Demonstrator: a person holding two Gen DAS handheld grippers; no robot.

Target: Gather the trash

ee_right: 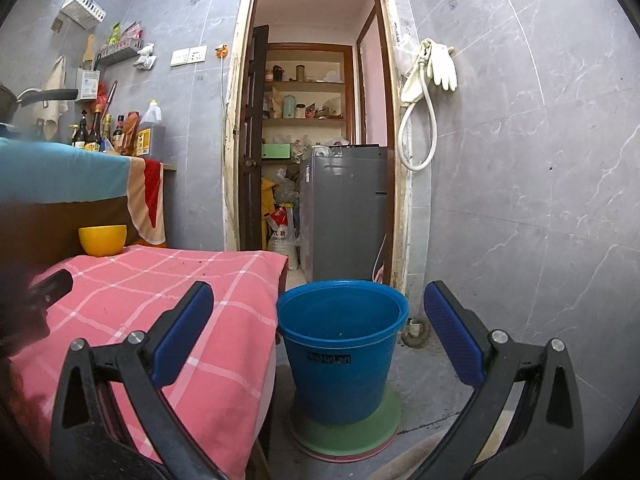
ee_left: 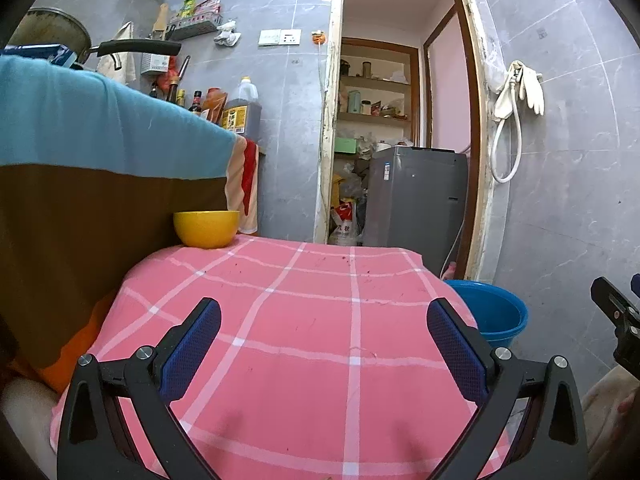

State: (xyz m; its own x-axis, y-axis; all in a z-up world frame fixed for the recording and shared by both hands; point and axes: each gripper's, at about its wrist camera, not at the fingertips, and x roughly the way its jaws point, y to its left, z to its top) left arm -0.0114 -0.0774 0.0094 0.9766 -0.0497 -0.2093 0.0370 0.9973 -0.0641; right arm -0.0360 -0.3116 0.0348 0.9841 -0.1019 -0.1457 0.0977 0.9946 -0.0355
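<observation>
My left gripper (ee_left: pixel 324 344) is open and empty, held above a small table under a pink checked cloth (ee_left: pixel 312 320). Small dark crumbs (ee_left: pixel 340 258) lie scattered on the cloth near its far edge. A yellow bowl (ee_left: pixel 206 229) stands at the cloth's far left corner. My right gripper (ee_right: pixel 318 334) is open and empty, held in front of a blue bucket (ee_right: pixel 340 352) that stands on the floor to the right of the table. The bucket looks empty inside. The bucket also shows in the left wrist view (ee_left: pixel 490 312), as does part of the right gripper's body (ee_left: pixel 618 320).
A counter draped in a blue and brown cloth (ee_left: pixel 100 152) rises left of the table, with bottles (ee_left: pixel 240 110) and a pan (ee_left: pixel 132 46) on it. An open doorway (ee_right: pixel 316 152) ahead holds a grey appliance (ee_right: pixel 348 212) and shelves. Gloves and a hose (ee_right: pixel 430 80) hang on the tiled wall.
</observation>
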